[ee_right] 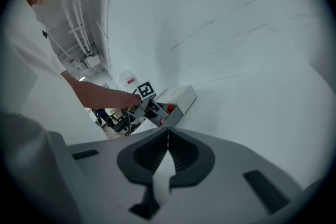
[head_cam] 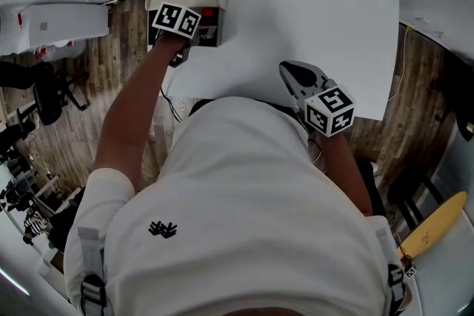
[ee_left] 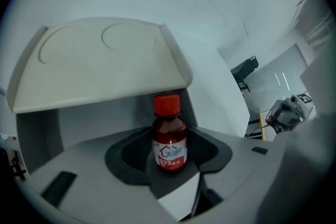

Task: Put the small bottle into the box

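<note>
Standing at the desk's (head_cam: 311,18) far left corner, the white box (ee_left: 100,68) has its lid raised. The left tongs (ee_left: 170,157) grip the small bottle (ee_left: 169,136) upright at the box's mouth, red cap under the lid. Only setting it down inside seems left. The right tongs (ee_right: 167,157) hang pressed together, empty, near the desk's front edge.

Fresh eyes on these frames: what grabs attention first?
The small bottle with its red cap stands upright, gripped in the left claw. It is at the mouth of the box, under the raised cream lid, at the table's far left corner. The right claw is shut and empty above the white table.
</note>
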### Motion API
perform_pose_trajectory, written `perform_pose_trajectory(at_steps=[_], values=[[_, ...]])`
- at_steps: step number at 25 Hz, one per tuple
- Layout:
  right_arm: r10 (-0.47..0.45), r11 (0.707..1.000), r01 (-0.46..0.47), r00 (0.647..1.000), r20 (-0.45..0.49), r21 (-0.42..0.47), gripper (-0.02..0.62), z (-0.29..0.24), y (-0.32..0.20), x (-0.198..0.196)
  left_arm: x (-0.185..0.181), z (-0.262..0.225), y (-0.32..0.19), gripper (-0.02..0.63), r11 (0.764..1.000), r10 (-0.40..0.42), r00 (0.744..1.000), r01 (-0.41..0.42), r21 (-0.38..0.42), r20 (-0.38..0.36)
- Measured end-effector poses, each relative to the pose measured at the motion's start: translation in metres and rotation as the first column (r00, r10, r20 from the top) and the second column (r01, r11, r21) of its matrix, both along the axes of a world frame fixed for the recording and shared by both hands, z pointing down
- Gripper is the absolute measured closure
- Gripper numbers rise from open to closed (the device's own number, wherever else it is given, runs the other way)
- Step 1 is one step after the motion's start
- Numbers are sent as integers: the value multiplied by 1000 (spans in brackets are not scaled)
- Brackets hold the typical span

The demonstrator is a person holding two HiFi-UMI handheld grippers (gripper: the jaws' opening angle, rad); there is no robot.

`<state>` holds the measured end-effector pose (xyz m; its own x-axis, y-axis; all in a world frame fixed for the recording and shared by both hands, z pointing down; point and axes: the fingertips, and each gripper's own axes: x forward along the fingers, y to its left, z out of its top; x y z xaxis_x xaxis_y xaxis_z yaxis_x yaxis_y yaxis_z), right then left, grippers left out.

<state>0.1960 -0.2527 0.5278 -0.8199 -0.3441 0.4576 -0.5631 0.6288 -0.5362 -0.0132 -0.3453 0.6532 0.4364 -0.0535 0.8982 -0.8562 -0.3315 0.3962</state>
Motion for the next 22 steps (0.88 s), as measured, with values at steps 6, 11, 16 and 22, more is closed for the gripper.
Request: perform_pose_trajectory(at_steps=[6, 11, 16, 22], values=[[4, 1000, -4, 1000, 10, -8, 588, 2, -2, 3, -7, 12, 9, 400, 1000, 9, 996, -8, -12, 90], [9, 1000, -9, 1000, 15, -21, 588, 6, -5, 9, -8, 10, 7, 397, 1000, -21, 993, 22, -10, 118], [-2, 1000, 2, 1000, 25, -18, 588, 6, -5, 7, -8, 7, 8, 394, 1000, -18, 989, 15, 16, 144], [-7, 1000, 7, 1000, 25, -9, 588, 5, -3, 3, -13, -2, 8, 351, 998, -27, 991, 21, 52, 132]])
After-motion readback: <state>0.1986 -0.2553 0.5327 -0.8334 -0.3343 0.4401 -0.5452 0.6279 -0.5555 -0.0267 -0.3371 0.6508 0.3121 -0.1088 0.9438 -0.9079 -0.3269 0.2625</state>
